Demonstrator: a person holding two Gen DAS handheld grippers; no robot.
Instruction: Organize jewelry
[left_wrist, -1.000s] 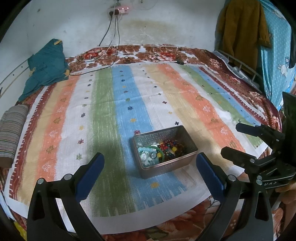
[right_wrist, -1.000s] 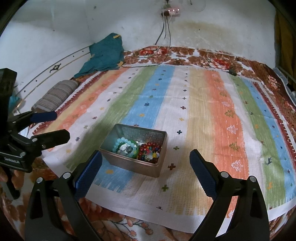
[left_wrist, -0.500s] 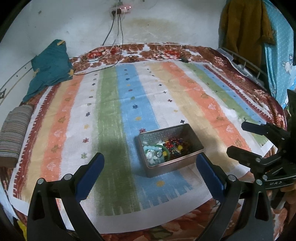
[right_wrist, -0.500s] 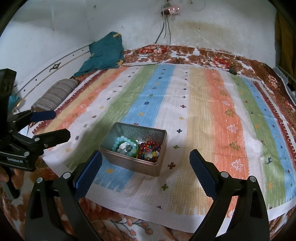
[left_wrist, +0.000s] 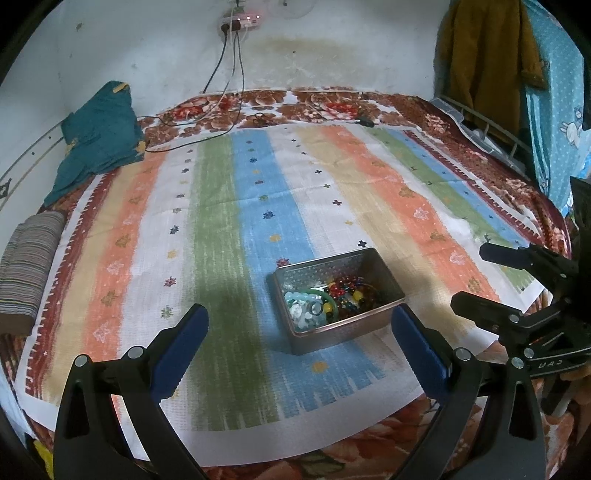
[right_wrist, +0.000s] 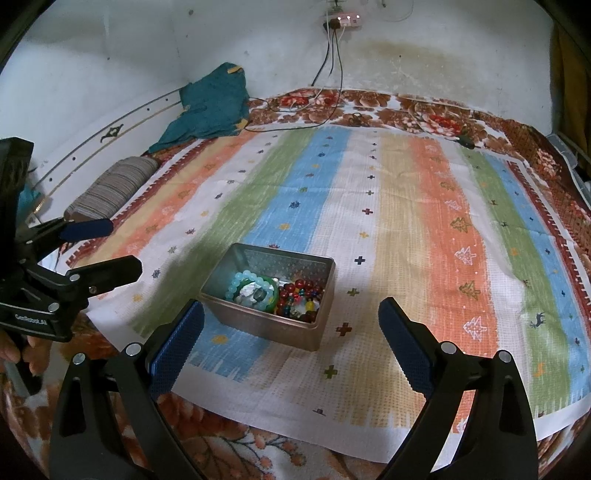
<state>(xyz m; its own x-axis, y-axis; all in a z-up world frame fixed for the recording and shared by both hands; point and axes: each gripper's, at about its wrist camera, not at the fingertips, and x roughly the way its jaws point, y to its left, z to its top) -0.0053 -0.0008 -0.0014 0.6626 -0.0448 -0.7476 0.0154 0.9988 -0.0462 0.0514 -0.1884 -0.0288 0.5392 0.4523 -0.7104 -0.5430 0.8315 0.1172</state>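
Since 1 s ago the left wrist view has swung a bit: the metal tin (left_wrist: 338, 299) now sits further right & lower in frame, nearer the right fingertip; right wrist view barely changed, tin a touch higher.

Left hand-held gripper (left_wrist: 299, 347): jaws spread wide, nothing between them, blue pads (left_wrist: 181, 343) clear of the tin, hovering over the striped cloth (left_wrist: 221, 221). Right hand-held gripper (right_wrist: 291, 343): also wide apart & empty, left pad (right_wrist: 177, 347) just beside the tin's near-left corner, not touching as far as I can tell.

Tin stands upright on the cloth, lid off, on the blue stripe nr the front edge of the bed (right_wrist: 369, 103). Inside: pale turquoise bead bracelet (right_wrist: 240, 282) & green bangle (right_wrist: 273, 295) on the left side w/ some small silvery bits in their middle; red & multicolour beads (right_wrist: 301, 295) piled on the right. All jewelry in the tin, none seen on the cloth.

In the right wrist view the left gripper shows at far left w/ a person's hand (right_wrist: 14, 350) on its handle. Bkgd: teal garment (left_wrist: 96, 140) at back-left, striped bolster (left_wrist: 29, 266) on left edge, cables (left_wrist: 229, 74) down the wall from a socket, brown & blue clothes (left_wrist: 480, 55) hanging at right.
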